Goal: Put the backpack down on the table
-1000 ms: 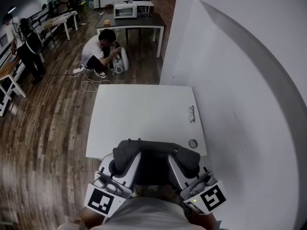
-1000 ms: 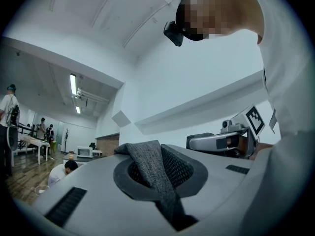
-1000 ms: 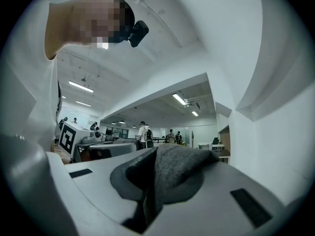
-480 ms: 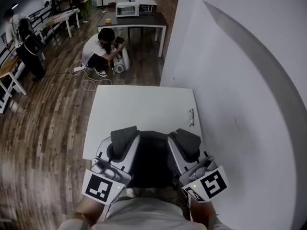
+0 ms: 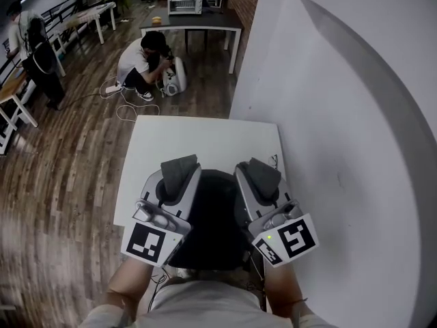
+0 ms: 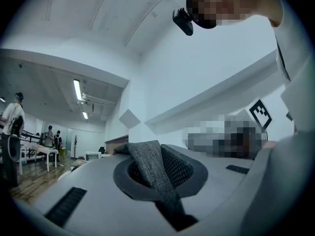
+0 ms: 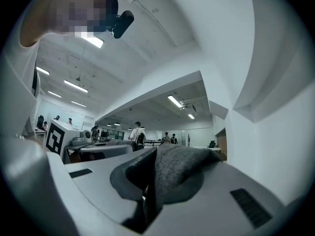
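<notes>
Backpack strap [image 6: 147, 162]: woven cloth, matt. Table [image 5: 205, 142]: smooth, perhaps laminate. Floor [image 5: 68, 169]: wood planks.

dark wood floor [image 5: 68, 176] | white wall [image 5: 355, 101] | dark desk [image 5: 213, 21] far back | strip lights [image 6: 77, 89] on ceiling

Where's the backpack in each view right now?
Head view: backpack at bottom centre, over the table's near edge.
Left gripper view: one grey strap, low centre, pinched.
Right gripper view: the other grey strap, low centre, pinched.
Shared landmark: the white wall.
</notes>
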